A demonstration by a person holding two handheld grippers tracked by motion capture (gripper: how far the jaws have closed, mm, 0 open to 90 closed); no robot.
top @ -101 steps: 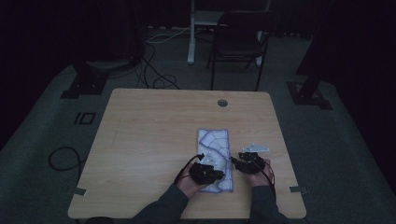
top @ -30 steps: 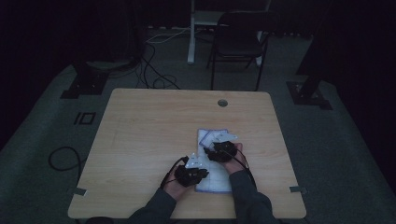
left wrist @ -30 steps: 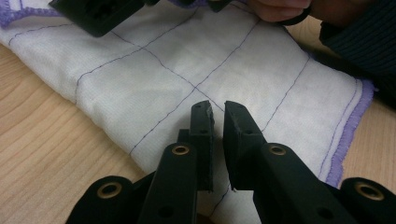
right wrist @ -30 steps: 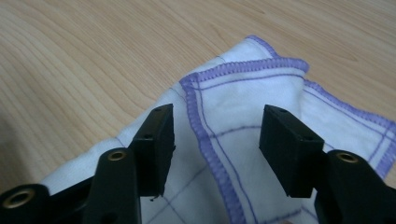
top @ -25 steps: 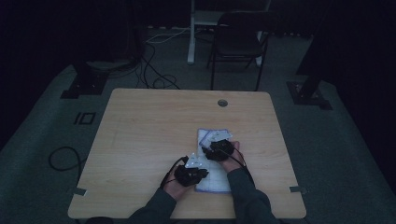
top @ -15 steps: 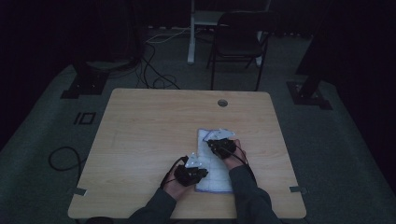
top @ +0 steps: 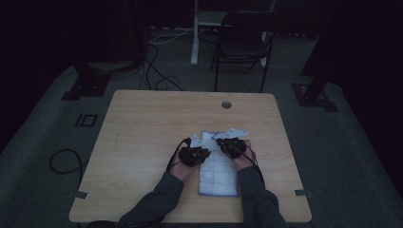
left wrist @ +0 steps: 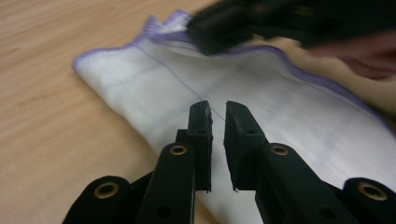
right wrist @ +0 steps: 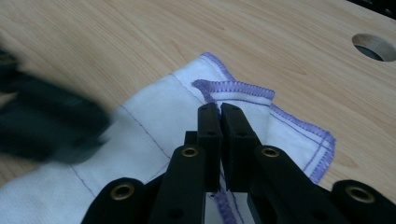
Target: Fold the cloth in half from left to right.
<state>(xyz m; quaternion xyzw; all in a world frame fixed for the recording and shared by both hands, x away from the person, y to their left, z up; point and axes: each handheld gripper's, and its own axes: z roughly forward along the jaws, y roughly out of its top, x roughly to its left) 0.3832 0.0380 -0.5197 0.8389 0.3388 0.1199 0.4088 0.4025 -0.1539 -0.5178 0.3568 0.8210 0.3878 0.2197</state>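
A white cloth (top: 217, 170) with purple stitched edges lies folded in a long strip on the wooden table (top: 142, 133). My right gripper (top: 231, 146) (right wrist: 219, 109) is at the strip's far end. Its jaws have just been closing and now stand shut on the cloth's purple-hemmed edge (right wrist: 233, 88), which is rumpled and lifted there. My left gripper (top: 192, 154) (left wrist: 218, 109) hovers over the strip's left side (left wrist: 140, 93). Its jaws have just been opening and show a narrow gap with no cloth pinched in it. The right gripper (left wrist: 280, 23) appears blurred beyond it.
A round cable hole (top: 226, 104) (right wrist: 373, 46) is in the table near its far edge. Beyond the table stand a dark chair (top: 242, 42) and a white post (top: 195, 33). Cables (top: 157, 76) lie on the floor, and stand bases sit on both sides.
My left gripper has slid away from the person along the cloth's left side. The right gripper has stayed at the far end, where the cloth's edge now stands up in small peaks.
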